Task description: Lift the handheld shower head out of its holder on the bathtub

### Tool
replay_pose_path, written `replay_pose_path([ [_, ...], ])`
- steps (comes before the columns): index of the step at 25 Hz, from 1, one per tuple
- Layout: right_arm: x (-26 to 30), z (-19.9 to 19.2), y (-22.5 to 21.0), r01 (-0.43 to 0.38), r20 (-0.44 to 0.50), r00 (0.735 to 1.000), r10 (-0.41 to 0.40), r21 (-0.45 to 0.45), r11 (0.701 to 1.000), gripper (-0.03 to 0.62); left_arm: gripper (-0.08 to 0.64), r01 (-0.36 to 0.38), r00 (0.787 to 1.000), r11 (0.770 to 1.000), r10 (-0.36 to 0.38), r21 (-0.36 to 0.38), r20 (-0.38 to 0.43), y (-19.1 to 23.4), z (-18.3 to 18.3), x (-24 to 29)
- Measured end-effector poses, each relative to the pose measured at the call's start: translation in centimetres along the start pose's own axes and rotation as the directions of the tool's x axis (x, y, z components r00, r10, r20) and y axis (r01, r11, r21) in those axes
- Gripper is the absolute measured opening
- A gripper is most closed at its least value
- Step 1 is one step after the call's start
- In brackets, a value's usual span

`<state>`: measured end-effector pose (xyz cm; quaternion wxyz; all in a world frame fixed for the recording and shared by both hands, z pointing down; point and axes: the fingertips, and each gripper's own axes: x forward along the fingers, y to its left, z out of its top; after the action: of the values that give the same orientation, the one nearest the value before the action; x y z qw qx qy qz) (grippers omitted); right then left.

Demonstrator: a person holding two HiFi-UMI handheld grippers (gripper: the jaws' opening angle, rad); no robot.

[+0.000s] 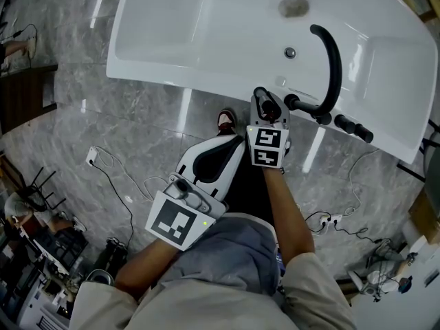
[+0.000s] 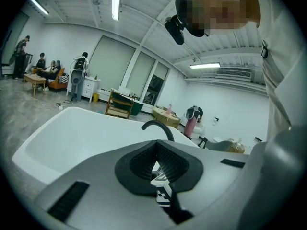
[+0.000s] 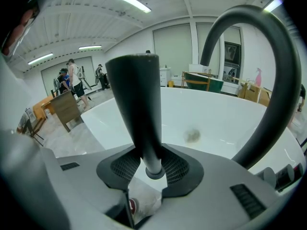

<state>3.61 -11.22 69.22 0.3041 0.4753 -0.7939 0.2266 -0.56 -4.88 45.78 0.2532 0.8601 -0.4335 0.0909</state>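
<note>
Grey marble floor (image 1: 82, 115), white walls (image 2: 230, 99), ceiling strip lights (image 2: 115, 1), wooden furniture (image 3: 64, 110) beyond.

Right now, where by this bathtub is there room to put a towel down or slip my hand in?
The bathtub basin left of the drain is bare, and so is its near rim toward the left corner. It is crowded at the right rim: curved spout, knobs, handheld shower head and the right gripper around it.
</note>
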Motion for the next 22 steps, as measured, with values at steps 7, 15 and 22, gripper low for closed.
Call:
replay_pose_path([
  [7,-0.1,-0.1,-0.2,0.002,-0.010,1.000,-0.002,0.008,1.000,0.146,0.006,-0.008,1.000,1.000,0.008,-0.006,-0.003,0.3,-0.1,-0.3],
  [15,-0.5,-0.5,-0.2,0.006,-0.025,1.000,-0.006,-0.004,1.000,0.146,0.006,0.004,1.000,1.000,-0.004,-0.016,0.000,0.1,-0.1,-0.3],
  [22,-1.1,-0.9,-0.1,0.009,-0.039,0.999,-0.009,-0.006,1.000,0.145,0.006,0.019,1.000,1.000,-0.019,-0.024,-0.003,-0.2,-0.1,-0.2],
])
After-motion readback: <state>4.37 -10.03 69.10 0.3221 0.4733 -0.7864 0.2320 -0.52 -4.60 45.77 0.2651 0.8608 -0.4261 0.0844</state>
